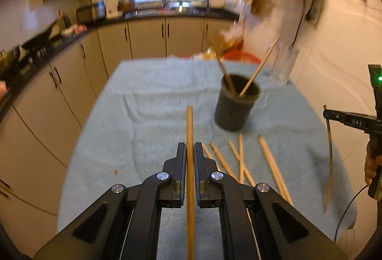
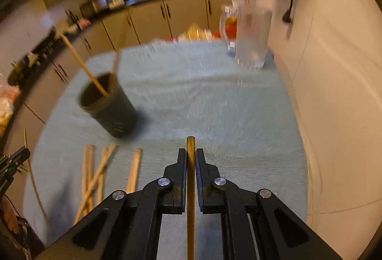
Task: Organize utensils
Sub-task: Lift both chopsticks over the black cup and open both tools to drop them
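My left gripper (image 1: 190,148) is shut on a wooden chopstick (image 1: 189,126) that sticks out ahead of its fingertips, above the blue cloth. My right gripper (image 2: 191,152) is shut on a darker chopstick (image 2: 191,144) the same way. A black cup (image 1: 235,102) (image 2: 108,105) stands on the cloth with two chopsticks leaning in it. Several loose chopsticks (image 1: 241,159) (image 2: 95,174) lie on the cloth in front of the cup. In the left wrist view the right gripper (image 1: 328,115) shows at the far right edge with its chopstick (image 1: 330,157) hanging down.
The blue cloth (image 1: 148,102) covers a table with a white wall along its right side. A tall clear glass (image 2: 252,38) stands at the table's far right, with a glass jug (image 2: 228,23) behind it. Kitchen cabinets (image 1: 148,35) and a dark counter run along the left and back.
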{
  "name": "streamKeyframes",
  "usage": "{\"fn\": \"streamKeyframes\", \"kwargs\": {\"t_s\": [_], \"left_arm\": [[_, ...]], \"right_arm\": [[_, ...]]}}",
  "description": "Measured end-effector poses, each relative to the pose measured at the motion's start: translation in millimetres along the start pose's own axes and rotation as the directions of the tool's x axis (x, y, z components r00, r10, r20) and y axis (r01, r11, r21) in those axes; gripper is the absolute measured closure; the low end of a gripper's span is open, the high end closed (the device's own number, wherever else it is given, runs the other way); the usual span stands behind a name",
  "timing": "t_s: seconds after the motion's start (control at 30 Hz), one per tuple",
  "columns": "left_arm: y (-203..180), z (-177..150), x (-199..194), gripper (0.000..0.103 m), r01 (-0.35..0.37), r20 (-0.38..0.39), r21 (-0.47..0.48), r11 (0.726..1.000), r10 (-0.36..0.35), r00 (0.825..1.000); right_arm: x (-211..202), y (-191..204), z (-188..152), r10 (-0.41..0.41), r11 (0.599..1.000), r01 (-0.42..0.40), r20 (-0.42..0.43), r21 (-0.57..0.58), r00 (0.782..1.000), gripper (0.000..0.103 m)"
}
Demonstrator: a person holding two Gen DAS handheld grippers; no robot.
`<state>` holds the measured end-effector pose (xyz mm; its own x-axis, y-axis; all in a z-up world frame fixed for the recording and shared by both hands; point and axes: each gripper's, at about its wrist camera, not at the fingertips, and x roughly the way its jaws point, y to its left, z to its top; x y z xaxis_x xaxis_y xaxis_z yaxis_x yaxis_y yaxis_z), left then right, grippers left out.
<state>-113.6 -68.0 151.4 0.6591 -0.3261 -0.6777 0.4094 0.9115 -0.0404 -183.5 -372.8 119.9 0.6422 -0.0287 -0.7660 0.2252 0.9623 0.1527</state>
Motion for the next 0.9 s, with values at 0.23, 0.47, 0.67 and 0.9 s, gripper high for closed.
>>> {"fn": "streamKeyframes", "kwargs": {"t_s": [0.23, 0.47, 0.67, 0.9], "left_arm": [[-17.0, -21.7, -54.5, 0.097, -0.021, 0.109, 0.043, 0.999, 0.016, 0.994], [-17.9, -41.6, -99.9, 0.097, -0.004, 0.169, 0.019, 1.000, 0.001, 0.986], [-11.7, -42.8, -128.0, 0.097, 0.019, 0.222, -0.016, 1.000, -0.015, 0.975], [-14.2, -14.4, -132.1, 0.097, 0.073, 0.262, -0.025, 0.997, -0.064, 0.963]], "right_arm": [[-61.6, -0.2, -22.6, 0.047, 0.999, -0.048, 0.114, 0.003, 0.992, 0.096], [-94.6, 2.1, -49.0, 0.085, 0.996, -0.087, 0.176, 0.004, 0.981, 0.096], [-121.9, 11.6, -57.1, 0.097, 0.995, -0.095, 0.232, -0.020, 0.968, 0.096], [-131.5, 25.2, -45.0, 0.118, 0.993, -0.112, 0.288, -0.036, 0.950, 0.096]]}}
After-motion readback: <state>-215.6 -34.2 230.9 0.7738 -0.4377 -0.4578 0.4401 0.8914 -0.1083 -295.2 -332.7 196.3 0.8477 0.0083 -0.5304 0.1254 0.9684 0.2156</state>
